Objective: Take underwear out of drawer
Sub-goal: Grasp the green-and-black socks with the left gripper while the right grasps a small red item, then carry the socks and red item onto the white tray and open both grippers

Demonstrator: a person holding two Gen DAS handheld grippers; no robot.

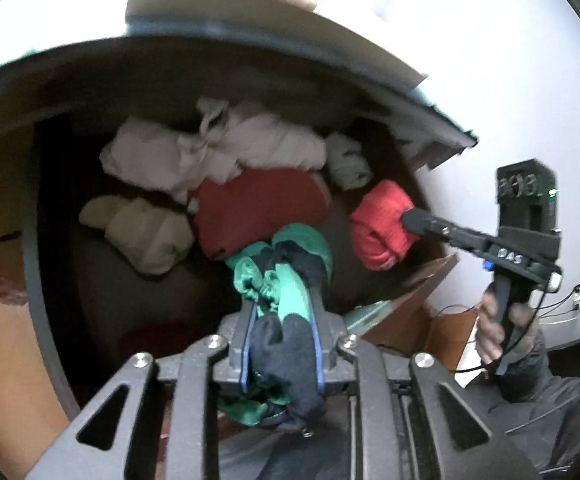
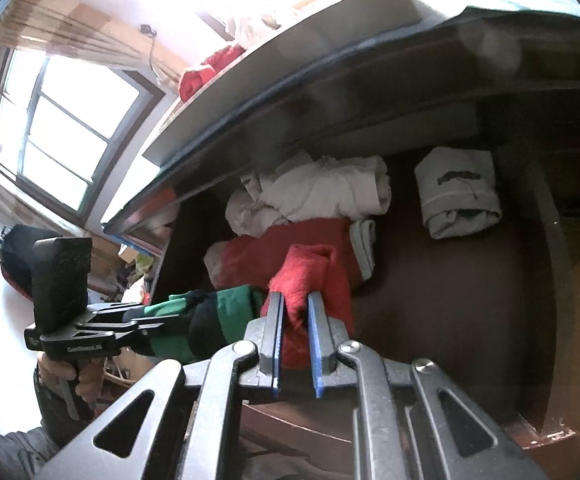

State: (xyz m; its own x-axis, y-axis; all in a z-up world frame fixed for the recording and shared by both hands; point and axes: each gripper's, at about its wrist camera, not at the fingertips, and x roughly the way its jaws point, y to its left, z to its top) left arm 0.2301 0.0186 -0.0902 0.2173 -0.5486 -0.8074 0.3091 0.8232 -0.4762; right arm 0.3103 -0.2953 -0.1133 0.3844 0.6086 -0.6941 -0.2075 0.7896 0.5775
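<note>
My left gripper [image 1: 280, 300] is shut on green and black underwear [image 1: 286, 276], held above the open drawer [image 1: 50, 280]; it also shows in the right wrist view [image 2: 206, 322]. My right gripper [image 2: 294, 300] is shut on a rolled red underwear [image 2: 313, 280], seen in the left wrist view [image 1: 381, 224] over the drawer's right side. Inside the drawer lie white garments [image 1: 210, 148], a red garment [image 1: 258, 208], a beige roll [image 1: 142, 232] and a grey-white roll [image 2: 457, 196].
The dresser top [image 1: 250, 20] overhangs the drawer and carries red and white cloth [image 2: 206, 68]. A cardboard box [image 1: 421, 296] stands right of the drawer. A window [image 2: 66, 128] is at the left, with clutter below it.
</note>
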